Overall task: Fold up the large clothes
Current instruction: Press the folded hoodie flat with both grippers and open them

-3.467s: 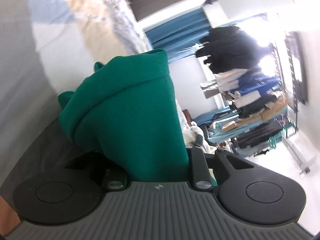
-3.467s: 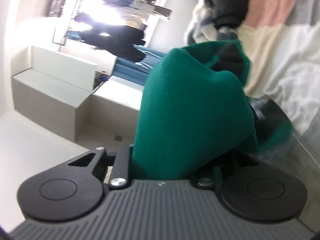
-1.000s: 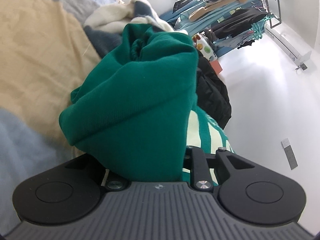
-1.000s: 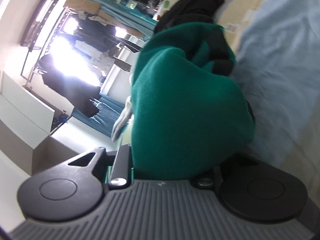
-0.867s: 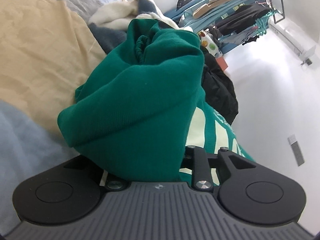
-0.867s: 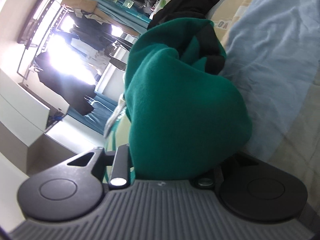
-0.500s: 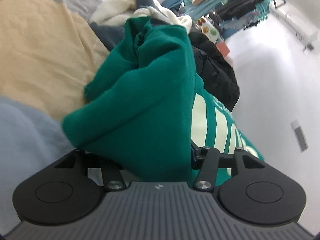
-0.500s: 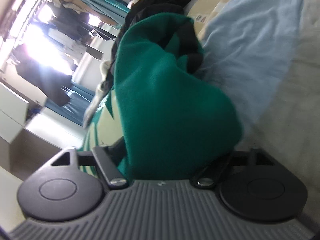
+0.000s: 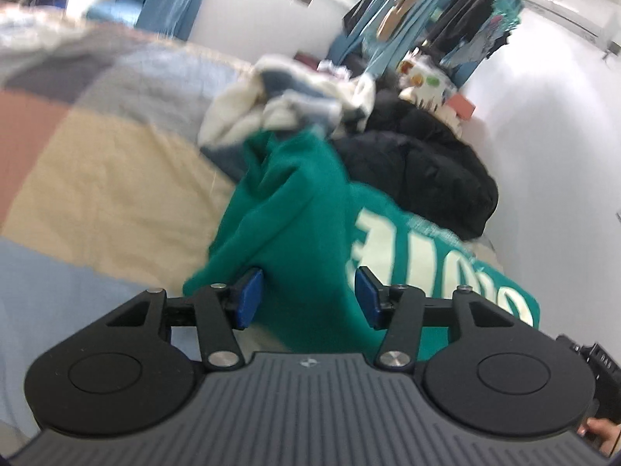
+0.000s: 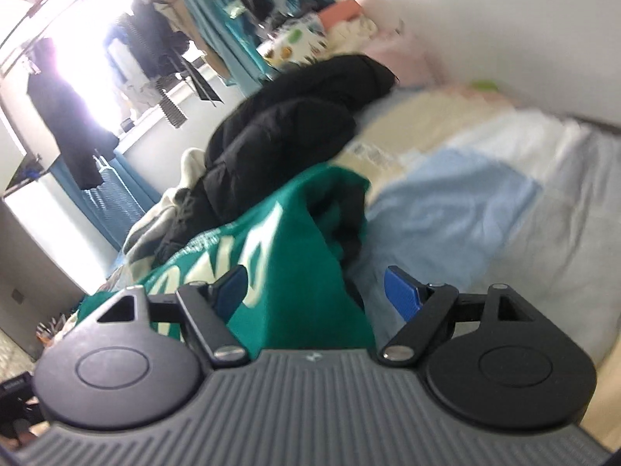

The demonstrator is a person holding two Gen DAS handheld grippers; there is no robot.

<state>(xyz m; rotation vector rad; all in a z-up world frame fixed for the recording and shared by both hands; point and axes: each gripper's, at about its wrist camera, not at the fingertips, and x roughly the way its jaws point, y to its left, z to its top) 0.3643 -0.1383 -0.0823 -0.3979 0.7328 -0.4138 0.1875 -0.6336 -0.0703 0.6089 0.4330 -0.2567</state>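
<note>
Both wrist cams sit low over bed, aimed 12 o'clock, sharing crumpled green lettered sweatshirt (image 9: 302, 213) (image 10: 295, 256) w/ puffy black jacket (image 9: 419, 163) (image 10: 287, 124).

Ahead lies a bed under a patchwork quilt (image 9: 97, 178) of tan, blue and grey; white wall (image 9: 551, 124) beyond, a crowded clothes rack (image 9: 446, 19), bright window (image 10: 77, 39) glaring far left.
</note>
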